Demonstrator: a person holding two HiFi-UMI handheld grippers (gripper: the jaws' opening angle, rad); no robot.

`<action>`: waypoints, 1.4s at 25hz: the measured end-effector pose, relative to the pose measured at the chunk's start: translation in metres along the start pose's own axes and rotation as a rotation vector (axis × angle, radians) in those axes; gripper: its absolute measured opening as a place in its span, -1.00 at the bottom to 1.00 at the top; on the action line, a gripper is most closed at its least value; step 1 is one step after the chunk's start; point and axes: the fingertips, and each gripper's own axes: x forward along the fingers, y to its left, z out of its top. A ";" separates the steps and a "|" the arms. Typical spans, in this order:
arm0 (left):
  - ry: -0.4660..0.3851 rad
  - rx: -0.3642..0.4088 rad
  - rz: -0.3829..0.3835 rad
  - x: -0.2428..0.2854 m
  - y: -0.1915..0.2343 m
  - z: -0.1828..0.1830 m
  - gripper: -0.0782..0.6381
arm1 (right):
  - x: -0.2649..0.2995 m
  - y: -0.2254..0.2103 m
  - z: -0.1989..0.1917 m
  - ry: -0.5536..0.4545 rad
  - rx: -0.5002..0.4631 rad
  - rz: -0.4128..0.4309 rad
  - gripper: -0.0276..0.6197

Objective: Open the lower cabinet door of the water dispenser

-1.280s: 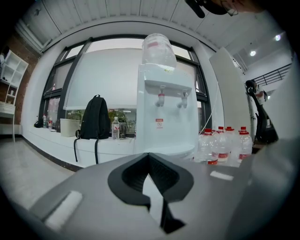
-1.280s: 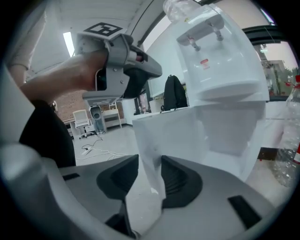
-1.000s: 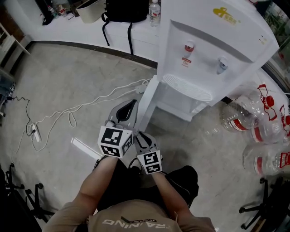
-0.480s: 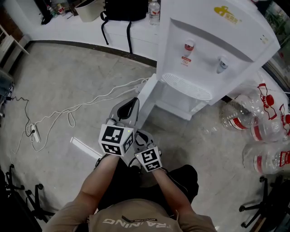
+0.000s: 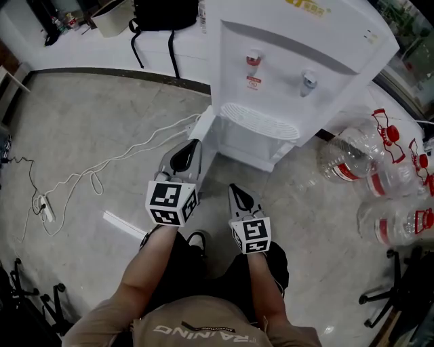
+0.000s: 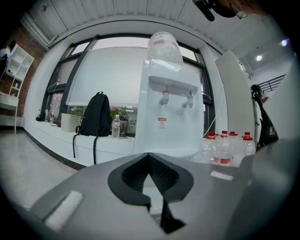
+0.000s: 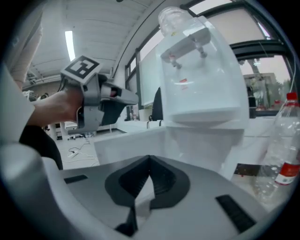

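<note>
**Trainee:** What is the setting?

**Operator:** A grey concrete floor [image 5: 102,115], with a white ledge [image 5: 81,51] along the far wall. The white water dispenser [image 5: 291,61] stands on the floor at the upper centre of my head view.

**Trainee:** And the lower cabinet door?

**Operator:** The lower cabinet door [image 5: 209,139] stands open, angled out to the left of the dispenser's base and seen nearly edge-on. My left gripper [image 5: 195,144] points along it, with its tips just beside the door's free edge. I cannot tell whether they touch it. Its jaws meet at the tips, and I see nothing between them. My right gripper [image 5: 234,190] sits further right, apart from the door and in front of the base. Its jaws are together and empty.

**Trainee:** What lies around it?

**Operator:** The drip grille [image 5: 261,122] is directly above the cabinet. A white cable [image 5: 129,159] runs over the floor left of the door to a power strip [image 5: 42,207]. Clear bottles with red caps [image 5: 383,183] lie to the right. A black backpack [image 5: 156,13] rests on the ledge behind.
</note>
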 end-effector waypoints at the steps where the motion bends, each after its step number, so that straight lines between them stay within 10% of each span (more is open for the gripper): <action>1: -0.003 0.001 -0.012 0.002 -0.007 0.001 -0.76 | -0.005 -0.014 0.006 -0.006 -0.004 -0.034 -0.88; 7: 0.035 -0.071 -0.115 0.021 -0.052 0.001 -0.76 | -0.029 -0.066 0.052 -0.060 0.006 -0.156 -0.88; 14: 0.195 0.049 -0.202 0.028 -0.092 0.030 -0.76 | -0.066 -0.088 0.126 -0.028 0.102 -0.220 -0.88; 35: 0.268 0.013 -0.209 -0.078 -0.068 0.377 -0.76 | -0.180 -0.033 0.483 0.069 0.067 -0.230 -0.88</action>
